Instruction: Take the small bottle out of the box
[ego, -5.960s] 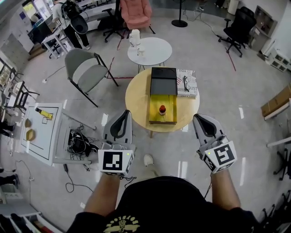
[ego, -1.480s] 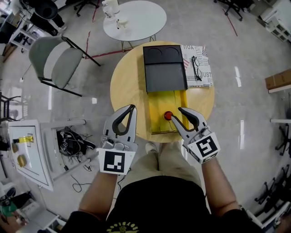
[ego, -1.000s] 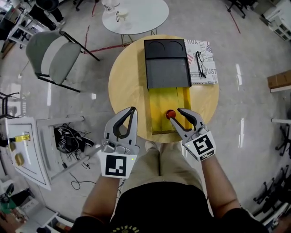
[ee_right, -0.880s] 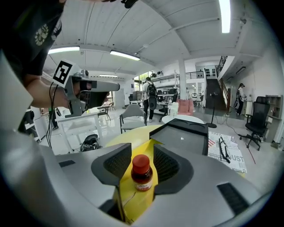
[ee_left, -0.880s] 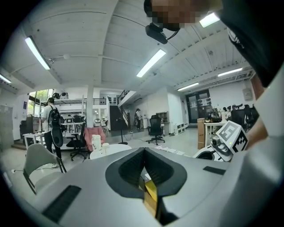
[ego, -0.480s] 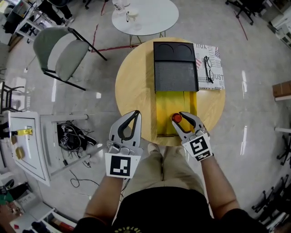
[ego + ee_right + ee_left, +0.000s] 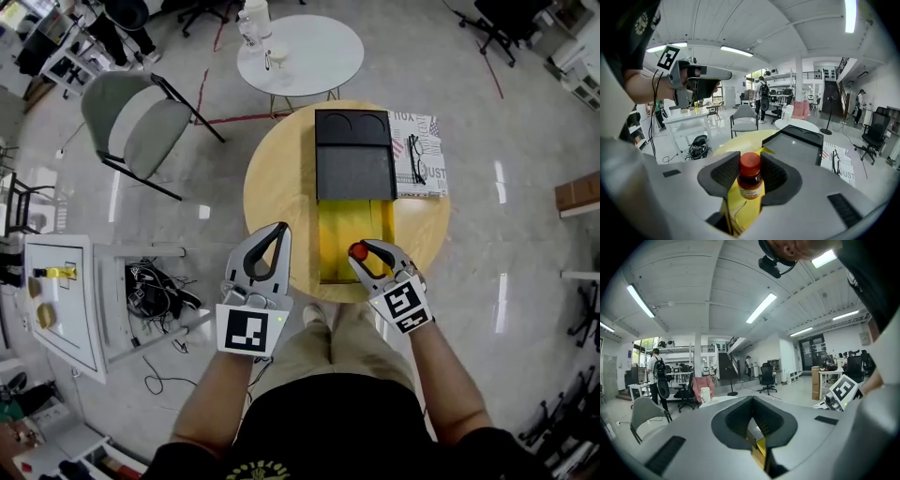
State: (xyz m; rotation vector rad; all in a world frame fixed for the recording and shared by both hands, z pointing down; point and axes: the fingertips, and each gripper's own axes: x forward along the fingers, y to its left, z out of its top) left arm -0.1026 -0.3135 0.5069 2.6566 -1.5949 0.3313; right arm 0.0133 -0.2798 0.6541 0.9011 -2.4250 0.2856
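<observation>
yellow box (image 7: 339,234): small red-capped bottle (image 7: 749,182) upright inside, near end | right gripper (image 7: 364,250): jaws just closing, gripping that bottle | left gripper (image 7: 279,231): clenched, empty

I'm looking out over an open-plan office: rolling office chairs (image 7: 767,378), desks (image 7: 689,116), long ceiling strip lights (image 7: 761,308), a polished floor (image 7: 525,169), round tables (image 7: 300,54), stairs (image 7: 833,96) up to a mezzanine, and a person (image 7: 656,373) standing among workstations.

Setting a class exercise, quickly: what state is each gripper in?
Left tongs: closed, empty.
Right tongs: just closed onto the small red-capped brown bottle.
</observation>
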